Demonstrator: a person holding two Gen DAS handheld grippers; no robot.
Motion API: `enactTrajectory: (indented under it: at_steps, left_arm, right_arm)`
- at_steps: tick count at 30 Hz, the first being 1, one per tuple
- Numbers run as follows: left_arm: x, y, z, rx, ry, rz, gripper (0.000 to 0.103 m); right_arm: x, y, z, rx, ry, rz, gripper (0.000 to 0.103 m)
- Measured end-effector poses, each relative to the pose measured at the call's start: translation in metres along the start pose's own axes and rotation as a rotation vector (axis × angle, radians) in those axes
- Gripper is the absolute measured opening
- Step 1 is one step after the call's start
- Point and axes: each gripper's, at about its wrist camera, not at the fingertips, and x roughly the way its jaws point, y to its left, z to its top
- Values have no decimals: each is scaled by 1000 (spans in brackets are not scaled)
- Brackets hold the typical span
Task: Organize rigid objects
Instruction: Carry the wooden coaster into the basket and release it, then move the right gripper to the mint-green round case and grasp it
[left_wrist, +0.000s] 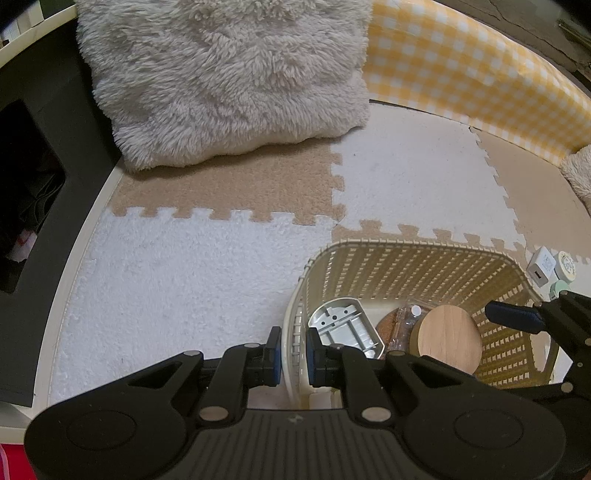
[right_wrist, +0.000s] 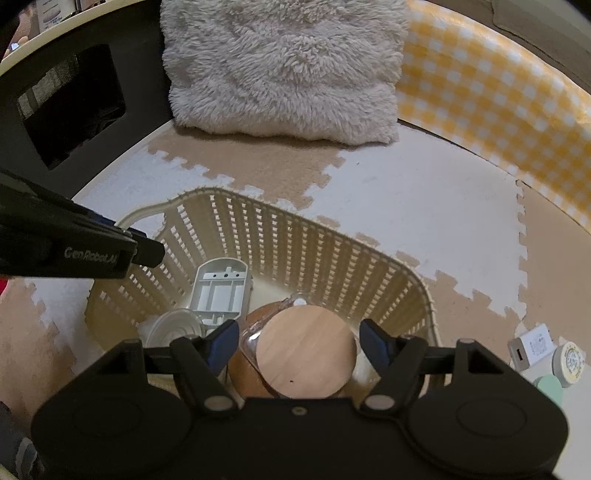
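Left claw (left_wrist: 293, 356) is clamping the near-left rim of the cream woven basket (left_wrist: 417, 254), one pad outside the wall, one inside, jaws narrow on it. Right claw (right_wrist: 299, 341) is hanging over the basket with jaws wide, pads standing clear on either side of the round wooden lid (right_wrist: 306, 350), not touching it. The lid is sitting inside the basket on top of a clear plastic item (right_wrist: 258, 328). Also in the basket: a grey plastic bracket (right_wrist: 221, 291) leaning against the far-left wall and a white round ribbed piece (right_wrist: 173, 328) beside it. Basket is resting on the beige-and-white puzzle floor mat (left_wrist: 207, 266). White charger (right_wrist: 530, 349) and round tin (right_wrist: 570, 362) are lying on the mat, right of the basket. Fluffy cushion (left_wrist: 229, 77) at the back.
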Motion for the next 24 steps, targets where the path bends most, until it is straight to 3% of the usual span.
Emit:
enactTrajectory:
  at_steps: [10,24]
  left_arm:
    - [0,0,0,0,0,-1,14]
    - [0,0,0,0,0,-1,14]
  right_arm:
    - [-17,-4,-5,54,-2,46,75]
    - [-84,-16,-4,62,-159,59,89]
